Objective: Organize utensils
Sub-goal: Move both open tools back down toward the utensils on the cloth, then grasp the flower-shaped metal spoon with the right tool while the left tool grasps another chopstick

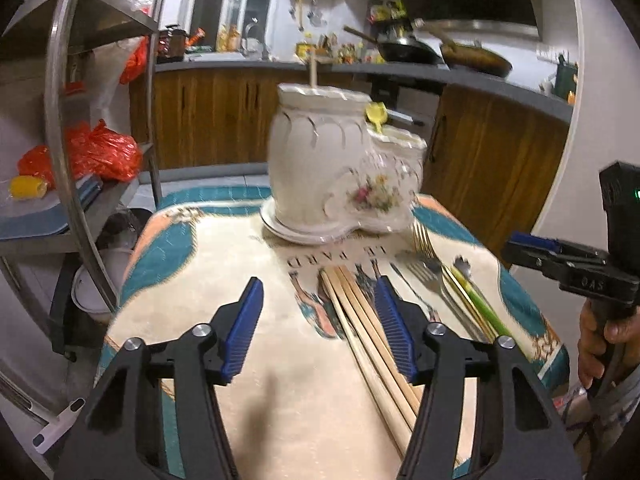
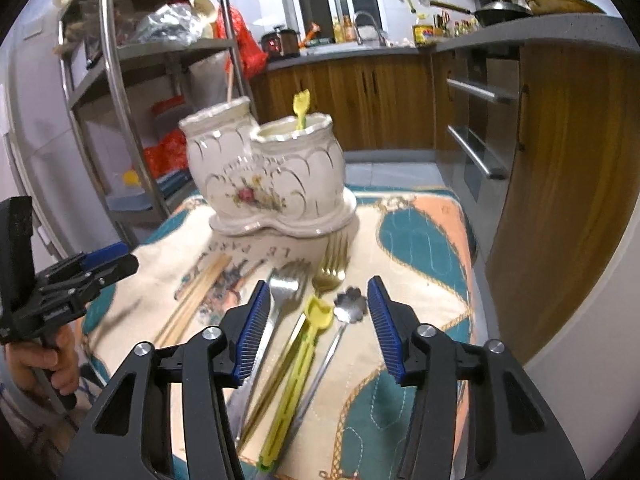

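A white ceramic two-pot utensil holder (image 1: pixel 340 168) (image 2: pixel 272 176) stands at the table's far side, with a wooden stick in the taller pot and a yellow plastic fork (image 2: pixel 301 109) in the lower one. My left gripper (image 1: pixel 318 304) is open above wooden chopsticks (image 1: pixel 368 336) lying on the cloth. My right gripper (image 2: pixel 316 304) is open above a steel fork (image 2: pixel 286 292), a gold fork (image 2: pixel 332 264), a yellow-green utensil (image 2: pixel 308 332) and a flower-ended steel spoon (image 2: pixel 351 305). Both grippers are empty.
The table has a patterned cream and teal cloth (image 1: pixel 256 256) (image 2: pixel 416 240). A metal shelf rack (image 1: pixel 100 128) with red bags stands left. Wooden kitchen cabinets (image 2: pixel 560 160) and a counter with pans run behind and to the right.
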Demonstrator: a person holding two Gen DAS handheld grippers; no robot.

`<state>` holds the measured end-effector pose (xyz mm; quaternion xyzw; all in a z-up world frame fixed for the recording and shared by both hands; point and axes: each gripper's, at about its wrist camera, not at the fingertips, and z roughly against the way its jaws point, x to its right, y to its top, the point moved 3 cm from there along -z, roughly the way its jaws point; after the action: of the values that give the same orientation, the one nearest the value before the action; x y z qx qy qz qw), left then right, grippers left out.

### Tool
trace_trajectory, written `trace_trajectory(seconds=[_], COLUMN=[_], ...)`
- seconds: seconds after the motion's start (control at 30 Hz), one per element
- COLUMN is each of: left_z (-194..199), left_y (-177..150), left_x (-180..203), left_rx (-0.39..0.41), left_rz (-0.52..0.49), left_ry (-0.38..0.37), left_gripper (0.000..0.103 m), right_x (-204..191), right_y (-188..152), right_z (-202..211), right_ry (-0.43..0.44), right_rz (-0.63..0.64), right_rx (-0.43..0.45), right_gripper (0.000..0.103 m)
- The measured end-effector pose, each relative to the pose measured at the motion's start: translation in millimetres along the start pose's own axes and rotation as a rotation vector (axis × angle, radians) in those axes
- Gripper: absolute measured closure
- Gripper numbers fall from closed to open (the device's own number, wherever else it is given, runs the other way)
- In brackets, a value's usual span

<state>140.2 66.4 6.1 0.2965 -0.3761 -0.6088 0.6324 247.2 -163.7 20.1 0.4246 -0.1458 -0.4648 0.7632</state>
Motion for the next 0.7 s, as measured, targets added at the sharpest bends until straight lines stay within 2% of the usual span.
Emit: trace_trajectory(seconds=[0.1, 0.23, 0.43, 0.7], left_z=[-7.9, -21.8, -30.5, -36.3], left_y=[-5.5, -13.4, -21.0, -24.9], left_x=[9.2, 16.0, 20.5, 20.5], left_rx=[-0.038, -0.113, -0.16, -0.195], left_rz=[-0.036, -0.065, -0.089, -0.104], left_ry=[-0.001, 0.006, 0.009, 0.034], left_gripper=[0.053, 0.065, 0.066, 0.066], right_x=[3.9, 4.9, 5.4, 1.1], right_y=[-6.4, -13.2, -22.6, -29.6], right_z=[-10.2, -19.9, -30.7, -38.6], right_ry=[-0.004, 0.008, -0.039, -0.048], right_rz=[-0.01, -0.013, 0.016, 0.053], right_rx=[-0.06, -0.119, -0.172, -0.208], right_gripper=[0.067, 0.07, 0.076, 0.08])
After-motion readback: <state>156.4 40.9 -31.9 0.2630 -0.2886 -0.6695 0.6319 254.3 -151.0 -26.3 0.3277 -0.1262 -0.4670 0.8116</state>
